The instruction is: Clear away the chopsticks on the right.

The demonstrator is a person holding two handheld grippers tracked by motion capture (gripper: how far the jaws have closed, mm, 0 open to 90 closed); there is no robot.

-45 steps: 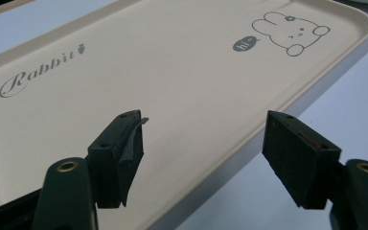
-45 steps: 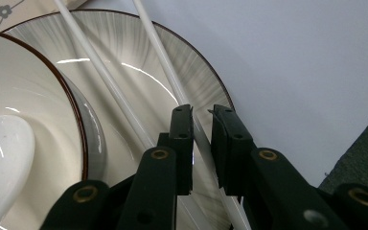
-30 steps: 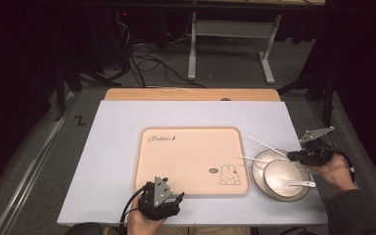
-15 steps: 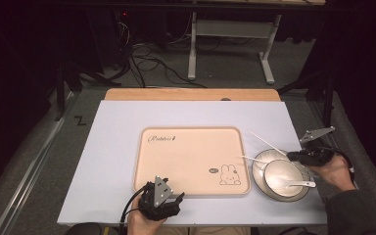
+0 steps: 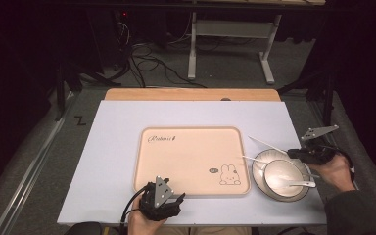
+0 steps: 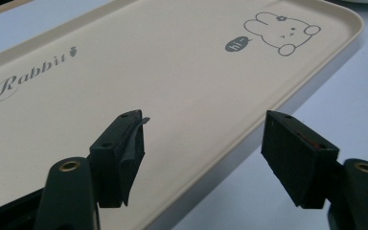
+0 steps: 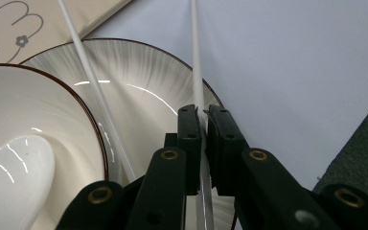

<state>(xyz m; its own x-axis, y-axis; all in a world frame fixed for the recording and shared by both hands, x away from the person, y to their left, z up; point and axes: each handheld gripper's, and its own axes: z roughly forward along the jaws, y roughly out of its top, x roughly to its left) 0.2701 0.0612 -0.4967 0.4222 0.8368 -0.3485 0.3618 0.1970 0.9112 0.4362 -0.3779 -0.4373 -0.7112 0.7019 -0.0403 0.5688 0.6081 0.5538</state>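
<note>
The right gripper (image 7: 202, 115) pinches one white chopstick (image 7: 195, 57), which lies across the far rim of the plate (image 7: 139, 86) and runs out over the counter (image 7: 292, 57). A second chopstick (image 7: 91, 81) lies across the plate beside the bowl (image 7: 43, 115) holding a spoon (image 7: 14, 177). The left gripper (image 6: 203, 143), jaws spread with nothing between them, hovers over the near edge of the tray (image 6: 172, 72), left of the plate.

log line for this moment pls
right gripper: shut on chopstick over plate | left gripper: open at tray edge | spoon in bowl
</note>
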